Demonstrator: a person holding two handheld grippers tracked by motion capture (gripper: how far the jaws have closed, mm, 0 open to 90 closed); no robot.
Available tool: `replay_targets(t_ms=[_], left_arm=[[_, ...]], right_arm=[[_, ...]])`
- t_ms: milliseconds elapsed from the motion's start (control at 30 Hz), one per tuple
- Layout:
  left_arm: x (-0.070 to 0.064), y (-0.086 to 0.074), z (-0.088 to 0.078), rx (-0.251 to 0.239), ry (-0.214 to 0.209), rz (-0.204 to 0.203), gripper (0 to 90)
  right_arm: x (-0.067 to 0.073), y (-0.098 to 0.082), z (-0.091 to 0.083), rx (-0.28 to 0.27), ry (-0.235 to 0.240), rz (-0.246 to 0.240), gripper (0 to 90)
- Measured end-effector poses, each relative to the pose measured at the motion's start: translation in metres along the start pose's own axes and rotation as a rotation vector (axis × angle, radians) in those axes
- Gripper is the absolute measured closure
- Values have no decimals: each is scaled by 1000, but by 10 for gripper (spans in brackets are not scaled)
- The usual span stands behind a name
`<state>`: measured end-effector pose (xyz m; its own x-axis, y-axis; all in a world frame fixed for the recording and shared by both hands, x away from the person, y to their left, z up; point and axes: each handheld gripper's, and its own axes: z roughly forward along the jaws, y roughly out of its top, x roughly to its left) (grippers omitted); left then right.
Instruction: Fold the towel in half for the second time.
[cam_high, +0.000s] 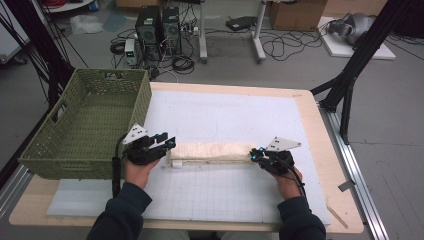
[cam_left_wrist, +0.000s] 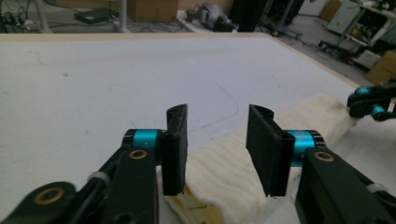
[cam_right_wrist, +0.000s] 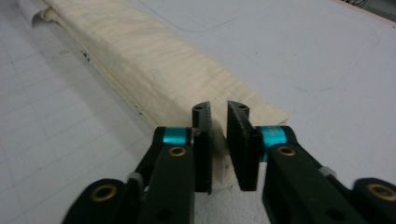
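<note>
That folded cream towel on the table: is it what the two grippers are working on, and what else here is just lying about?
In the job:
folded cream towel
left gripper, jaws open around one end
right gripper, jaws slightly apart at the other end
white mat beneath

Lying about:
green woven basket
computer towers on the floor
cardboard box

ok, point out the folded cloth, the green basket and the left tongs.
folded cloth (cam_high: 210, 151), high view, middle of its top face
green basket (cam_high: 80, 162), high view, near woven wall
left tongs (cam_left_wrist: 217, 144), left gripper view, midway between the tips
</note>
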<state>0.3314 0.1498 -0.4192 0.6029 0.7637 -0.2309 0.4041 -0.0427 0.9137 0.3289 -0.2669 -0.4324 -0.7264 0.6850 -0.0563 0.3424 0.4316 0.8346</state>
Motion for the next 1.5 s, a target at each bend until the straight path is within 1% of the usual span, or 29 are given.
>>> replay_targets(t_ms=[33, 67, 100, 167, 200, 233, 333, 400, 467, 533, 600, 667, 700, 733, 800, 833, 867, 933, 1033, 1100, 1133, 1233, 1267, 1333, 1367, 1467, 1500], left_arm=[[-1, -2, 3, 26, -4, 10, 634], [-1, -5, 6, 39, -7, 12, 648], [-2, -7, 9, 64, -10, 17, 659], [-4, -10, 15, 112, -3, 44, 659], [-4, -11, 17, 128, 3, 48, 661], [-5, -12, 19, 141, 6, 54, 662], [-4, -15, 24, 178, 24, 67, 670], [-3, -17, 27, 206, 32, 83, 687], [-3, -19, 29, 222, 36, 85, 704], [-3, -20, 30, 243, 41, 103, 726], [-3, -21, 32, 254, 47, 118, 742], [-4, -21, 32, 261, 54, 131, 754], [-4, -22, 32, 264, 65, 142, 767], [-4, -22, 32, 272, 77, 163, 790], [-4, -22, 33, 275, 88, 164, 817], [-4, -22, 33, 276, 92, 163, 825], [-5, -22, 33, 274, 95, 159, 829], [-6, -22, 33, 277, 99, 166, 834], [-6, -22, 34, 279, 106, 167, 843], [-6, -23, 34, 274, 109, 162, 850], [-6, -23, 34, 280, 111, 166, 852], [-7, -23, 33, 278, 111, 167, 854], [-7, -24, 33, 270, 112, 169, 854], [-8, -25, 32, 264, 119, 177, 857], [-8, -25, 32, 267, 122, 187, 857], [-7, -25, 31, 262, 116, 167, 857], [-6, -24, 30, 262, 113, 167, 855]], right_arm=[[0, 1, -2, -16, 5, 0, 713], [1, 3, -5, -30, 3, 9, 677], [1, 6, -8, -46, -2, 12, 650], [3, 14, -13, -92, -14, 24, 598], [3, 18, -15, -111, -26, 37, 585], [4, 21, -14, -116, -33, 51, 584], [8, 27, -2, -84, -44, 63, 588], [10, 27, 10, -41, -54, 62, 605], [11, 23, 20, -2, -39, 75, 614], [12, 20, 26, 34, -24, 83, 629], [12, 17, 29, 64, -18, 86, 647], [12, 14, 30, 90, -15, 78, 658], [12, 12, 31, 98, -17, 74, 658], [12, 10, 30, 108, -17, 74, 658], [10, 7, 29, 121, -23, 73, 658], [8, 5, 28, 123, -25, 71, 658], [7, 3, 27, 121, -25, 81, 658], [4, 0, 24, 116, -30, 81, 658], [1, -3, 20, 114, -34, 77, 661], [-1, -5, 18, 114, -38, 88, 662], [-2, -5, 17, 114, -37, 87, 662], [0, -5, 18, 117, -46, 75, 662], [1, -5, 18, 118, -54, 73, 662], [2, -5, 18, 121, -55, 80, 659], [1, -5, 18, 116, -52, 82, 653], [1, -4, 12, 105, -51, 100, 595], [0, -4, 9, 87, -49, 110, 590]])
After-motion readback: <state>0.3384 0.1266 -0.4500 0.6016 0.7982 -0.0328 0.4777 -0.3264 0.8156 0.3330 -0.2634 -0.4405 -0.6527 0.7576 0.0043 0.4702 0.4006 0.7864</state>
